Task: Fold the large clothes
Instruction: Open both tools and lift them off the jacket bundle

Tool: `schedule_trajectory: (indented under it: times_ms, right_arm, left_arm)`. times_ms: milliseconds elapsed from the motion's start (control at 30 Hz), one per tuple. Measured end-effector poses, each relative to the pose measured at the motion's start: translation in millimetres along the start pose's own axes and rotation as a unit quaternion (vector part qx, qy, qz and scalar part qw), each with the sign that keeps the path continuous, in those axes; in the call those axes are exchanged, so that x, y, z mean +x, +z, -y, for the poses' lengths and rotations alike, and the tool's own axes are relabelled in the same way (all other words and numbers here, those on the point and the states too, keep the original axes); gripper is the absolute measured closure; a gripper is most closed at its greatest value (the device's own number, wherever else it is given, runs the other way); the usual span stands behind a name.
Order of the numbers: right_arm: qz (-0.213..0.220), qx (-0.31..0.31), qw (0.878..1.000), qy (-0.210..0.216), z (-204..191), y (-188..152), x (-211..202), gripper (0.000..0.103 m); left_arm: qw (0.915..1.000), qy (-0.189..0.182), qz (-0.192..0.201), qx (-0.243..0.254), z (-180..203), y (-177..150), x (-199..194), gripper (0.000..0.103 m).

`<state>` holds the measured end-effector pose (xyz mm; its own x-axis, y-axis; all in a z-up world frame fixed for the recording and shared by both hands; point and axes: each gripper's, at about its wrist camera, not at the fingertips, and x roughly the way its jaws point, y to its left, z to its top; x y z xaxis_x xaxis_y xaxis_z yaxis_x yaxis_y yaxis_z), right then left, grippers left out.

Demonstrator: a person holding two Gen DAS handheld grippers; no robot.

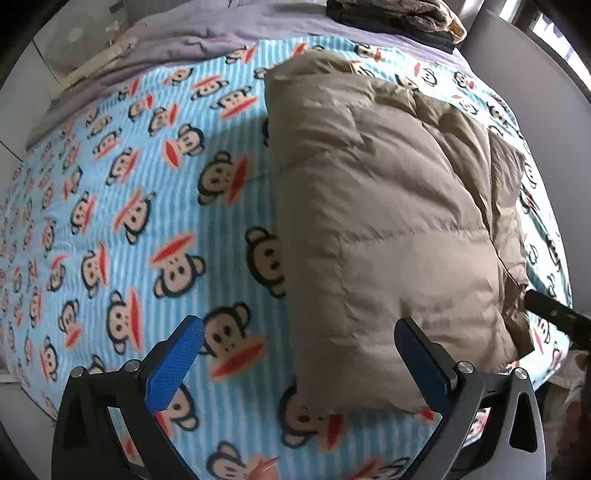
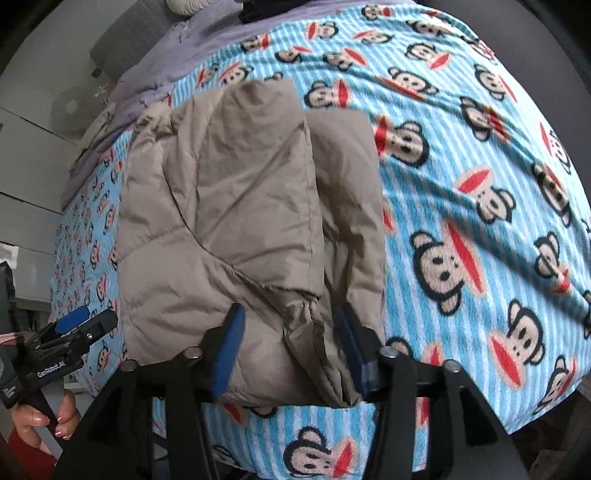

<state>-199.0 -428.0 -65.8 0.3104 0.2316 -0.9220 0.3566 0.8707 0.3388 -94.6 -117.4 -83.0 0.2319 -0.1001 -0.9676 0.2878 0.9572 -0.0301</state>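
Note:
A tan puffer jacket (image 1: 384,206) lies folded into a thick rectangle on the blue monkey-print blanket (image 1: 147,221). My left gripper (image 1: 299,354) hangs over the jacket's near left corner with its jaws wide open; the corner sits between the blue pads (image 1: 177,358) without being pressed. In the right wrist view the jacket (image 2: 229,206) shows a folded flap on top. My right gripper (image 2: 290,350) stands open over the near edge, puckered fabric lying between its fingers. The left gripper (image 2: 74,325) shows at the left, held by a hand (image 2: 55,417). The right gripper's tip (image 1: 546,310) pokes in beside the jacket.
A purple sheet (image 1: 184,40) lies beyond the blanket at the far end of the bed. A pile of dark clothes (image 1: 399,18) sits at the back. The blanket's (image 2: 480,184) right half is bare cloth. White cabinets (image 2: 29,166) stand off the left side.

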Motion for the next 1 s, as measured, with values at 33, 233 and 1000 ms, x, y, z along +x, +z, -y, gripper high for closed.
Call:
schedule_trajectory:
  times_ms: [33, 233, 1000]
  right_arm:
    - [0.005, 0.001, 1.0, 0.001, 1, 2, -2, 0.027]
    - [0.022, 0.022, 0.999, 0.012, 11, 9, -7, 0.0]
    - [-0.04, 0.042, 0.998, 0.008, 35, 7, 14, 0.0]
  left_arm:
    - [1.0, 0.0, 0.0, -0.001, -1, 2, 0, 0.0]
    - [0.9999, 0.002, -0.007, -0.009, -7, 6, 1, 0.0]
    - [0.9998, 0.004, -0.022, -0.002, 4, 6, 11, 0.0]
